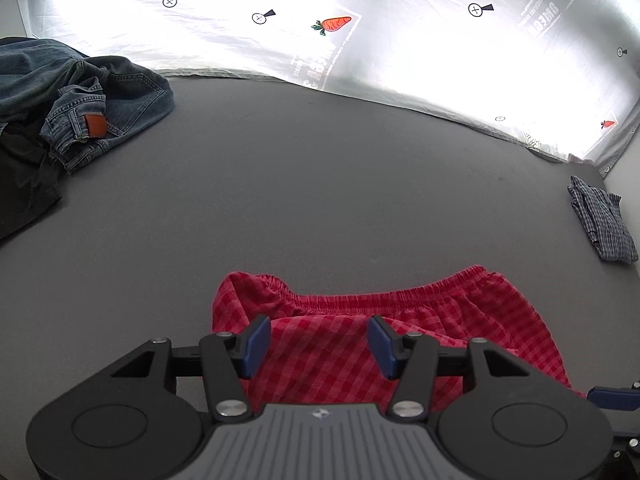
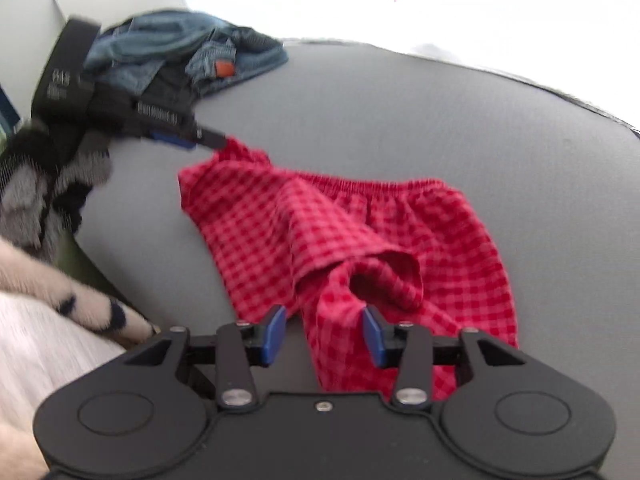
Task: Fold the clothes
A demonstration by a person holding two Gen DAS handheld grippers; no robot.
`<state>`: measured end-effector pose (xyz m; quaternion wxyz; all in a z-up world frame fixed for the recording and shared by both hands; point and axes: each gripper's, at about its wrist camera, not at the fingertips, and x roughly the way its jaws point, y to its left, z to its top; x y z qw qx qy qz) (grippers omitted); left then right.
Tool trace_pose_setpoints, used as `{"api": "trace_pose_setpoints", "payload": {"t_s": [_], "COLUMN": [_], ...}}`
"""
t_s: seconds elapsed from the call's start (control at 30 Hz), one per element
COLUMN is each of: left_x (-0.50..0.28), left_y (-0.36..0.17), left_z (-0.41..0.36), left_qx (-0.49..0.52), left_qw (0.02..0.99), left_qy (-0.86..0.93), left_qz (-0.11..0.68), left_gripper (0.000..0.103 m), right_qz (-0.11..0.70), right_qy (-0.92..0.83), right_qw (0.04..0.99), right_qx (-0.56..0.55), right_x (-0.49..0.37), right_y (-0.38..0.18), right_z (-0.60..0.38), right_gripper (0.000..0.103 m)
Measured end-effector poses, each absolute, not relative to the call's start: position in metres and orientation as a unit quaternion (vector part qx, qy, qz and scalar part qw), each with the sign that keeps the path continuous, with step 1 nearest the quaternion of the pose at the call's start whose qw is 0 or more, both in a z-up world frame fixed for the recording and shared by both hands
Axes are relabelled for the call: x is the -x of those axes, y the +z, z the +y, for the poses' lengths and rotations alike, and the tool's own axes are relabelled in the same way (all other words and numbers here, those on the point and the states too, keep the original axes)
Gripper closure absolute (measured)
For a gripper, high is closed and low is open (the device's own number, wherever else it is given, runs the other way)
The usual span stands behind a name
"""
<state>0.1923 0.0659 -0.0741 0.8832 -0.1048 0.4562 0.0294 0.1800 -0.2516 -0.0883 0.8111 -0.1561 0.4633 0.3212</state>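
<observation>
Red checked shorts (image 1: 360, 332) lie on the grey table (image 1: 300, 180), elastic waistband on the far side. In the right wrist view the shorts (image 2: 360, 240) are partly folded, one leg laid over the other with its opening facing me. My left gripper (image 1: 318, 344) is open just above the shorts' left part, blue pads apart. It also shows in the right wrist view (image 2: 188, 138) at the shorts' far left corner, blurred. My right gripper (image 2: 324, 336) is open, its fingers either side of a leg's cloth at the near edge.
Crumpled blue jeans (image 1: 80, 100) on dark clothing (image 1: 24, 184) lie at the far left. A folded blue checked garment (image 1: 604, 220) lies at the right edge. A white carrot-print sheet (image 1: 360, 40) hangs behind the table. The person's sleeve and lap (image 2: 40, 320) are at the near left.
</observation>
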Motion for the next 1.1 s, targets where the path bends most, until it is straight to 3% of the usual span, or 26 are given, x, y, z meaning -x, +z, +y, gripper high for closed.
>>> {"api": "trace_pose_setpoints", "payload": {"t_s": [0.3,0.53,0.63,0.77,0.83,0.87,0.9,0.93,1.0,1.1], "left_x": [-0.214,-0.255,-0.267,-0.275,-0.272,-0.271,-0.269,-0.267,-0.264,-0.257], "left_y": [-0.085,-0.126,-0.143,-0.160,-0.163,-0.166,-0.168,-0.170,-0.169,-0.151], "left_z": [0.109,0.145,0.148,0.152,0.153,0.154,0.153,0.152,0.149,0.143], "left_qx": [0.139,0.223,0.237,0.271,0.291,0.303,0.309,0.314,0.313,0.321], "left_qw": [0.880,0.841,0.823,0.796,0.791,0.787,0.783,0.781,0.783,0.799], "left_qy": [0.075,0.061,0.045,0.038,0.033,0.031,0.033,0.036,0.045,0.028], "left_qz": [0.448,0.489,0.514,0.541,0.537,0.537,0.538,0.539,0.536,0.507], "left_gripper": [0.044,0.044,0.044,0.045,0.047,0.049,0.064,0.089,0.092,0.096], "right_qz": [0.390,0.438,0.449,0.486,0.480,0.475,0.473,0.470,0.441,0.399], "right_qy": [0.231,0.175,0.170,0.172,0.168,0.163,0.162,0.160,0.150,0.141], "right_qw": [0.886,0.881,0.875,0.856,0.860,0.864,0.865,0.867,0.883,0.904], "right_qx": [0.098,0.043,0.062,0.051,0.041,0.038,0.035,0.038,0.055,0.057], "right_x": [-0.233,-0.311,-0.335,-0.353,-0.349,-0.345,-0.339,-0.334,-0.317,-0.296], "right_y": [-0.063,-0.114,-0.139,-0.167,-0.173,-0.174,-0.175,-0.175,-0.168,-0.149], "right_z": [-0.251,-0.248,-0.236,-0.221,-0.219,-0.218,-0.217,-0.216,-0.212,-0.216], "right_gripper": [0.054,0.053,0.045,0.045,0.055,0.069,0.089,0.093,0.101,0.102]}}
